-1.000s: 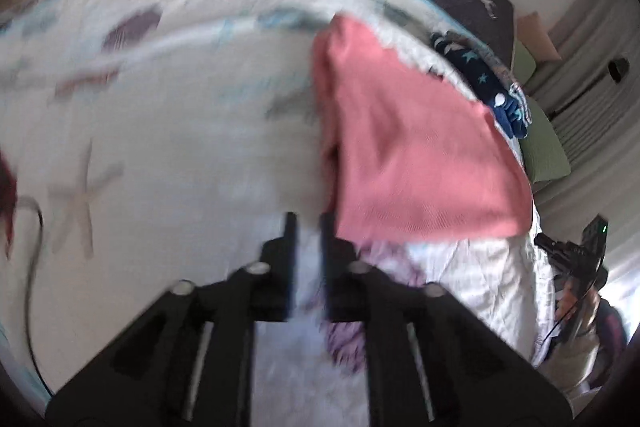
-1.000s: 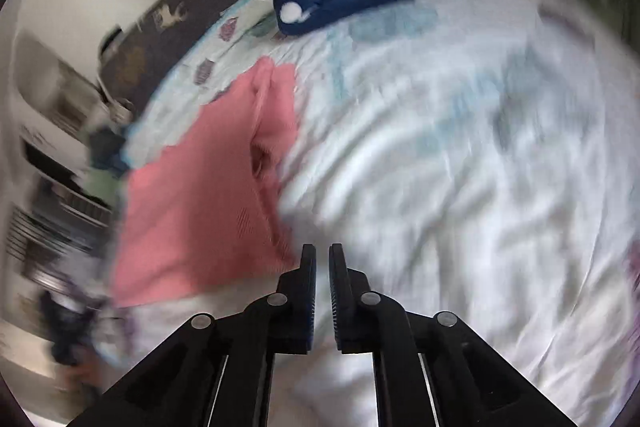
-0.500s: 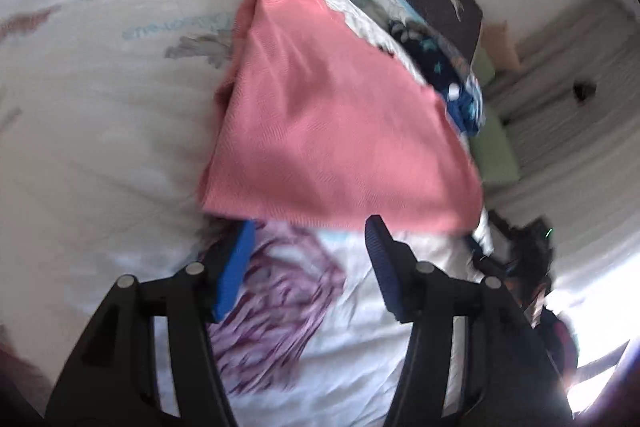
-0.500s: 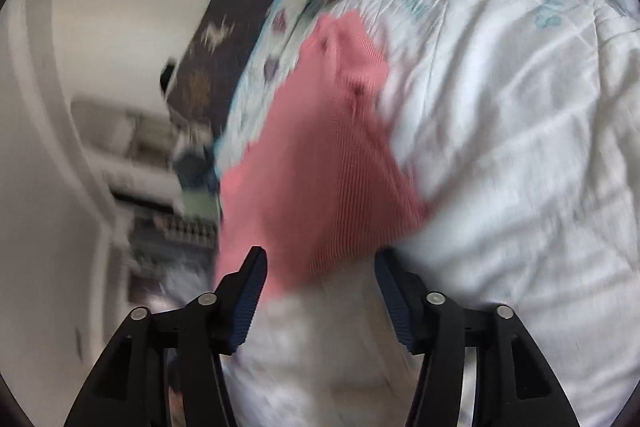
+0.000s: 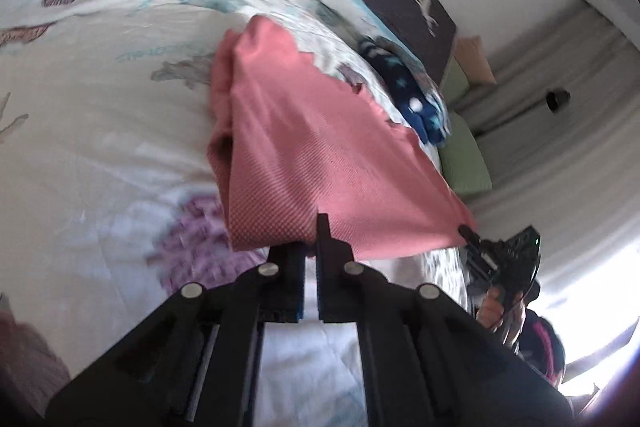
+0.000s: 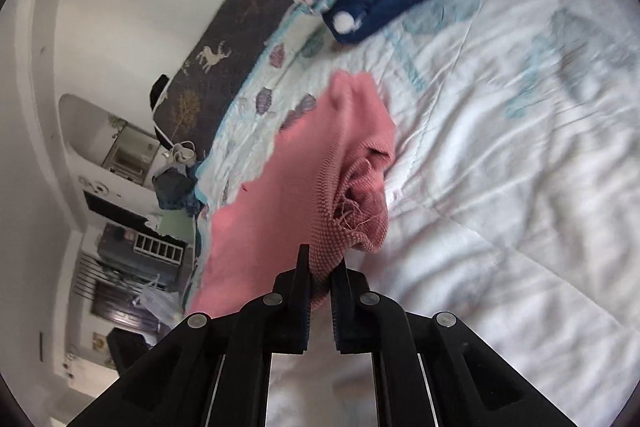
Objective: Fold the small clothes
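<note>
On the bed (image 5: 100,131), the pink cloth (image 5: 320,163) lies partly lifted, with the dark blue clothes (image 6: 384,7) beyond its far end. Left tool (image 5: 310,247) pinches one near corner; right tool (image 6: 320,267) pinches the other, by a frayed hole. Judgement: raise both corners level, keep the edge taut between them, then carry it toward the far hem without dragging.
</note>
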`<state>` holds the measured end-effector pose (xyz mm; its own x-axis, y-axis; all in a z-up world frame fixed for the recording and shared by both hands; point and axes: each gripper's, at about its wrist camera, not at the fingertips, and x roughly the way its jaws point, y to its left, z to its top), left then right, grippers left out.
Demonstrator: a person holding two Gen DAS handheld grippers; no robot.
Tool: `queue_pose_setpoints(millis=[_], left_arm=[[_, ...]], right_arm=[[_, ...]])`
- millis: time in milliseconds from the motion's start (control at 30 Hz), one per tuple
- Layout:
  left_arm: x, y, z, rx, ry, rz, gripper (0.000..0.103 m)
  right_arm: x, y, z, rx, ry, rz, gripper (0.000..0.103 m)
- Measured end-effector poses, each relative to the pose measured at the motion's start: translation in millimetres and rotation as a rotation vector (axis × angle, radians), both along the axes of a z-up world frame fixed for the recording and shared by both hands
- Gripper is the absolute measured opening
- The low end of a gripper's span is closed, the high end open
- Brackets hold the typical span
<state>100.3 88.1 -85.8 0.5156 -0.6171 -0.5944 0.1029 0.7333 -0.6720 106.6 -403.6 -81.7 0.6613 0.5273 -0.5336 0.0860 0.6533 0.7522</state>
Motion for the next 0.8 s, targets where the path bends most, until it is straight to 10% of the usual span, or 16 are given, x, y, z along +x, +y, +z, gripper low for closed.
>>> queue_pose_setpoints(millis=[500,633,800], left_arm=[[-67,-21,-36,0.182,0.107,-0.075,0.016],[-73,-13,-23,0.281,0.069,-0.045,0.044],[-75,10,-14,0.35,0.038,0.04,0.045]], right_arm=[[-89,-33,-41,-0.107,0.183,-0.114,0.016],[-99,-18,-9,-0.436,0.143,-0.15,0.028],[-100,23,11,-0.613,0.044,-0.015,0.029]])
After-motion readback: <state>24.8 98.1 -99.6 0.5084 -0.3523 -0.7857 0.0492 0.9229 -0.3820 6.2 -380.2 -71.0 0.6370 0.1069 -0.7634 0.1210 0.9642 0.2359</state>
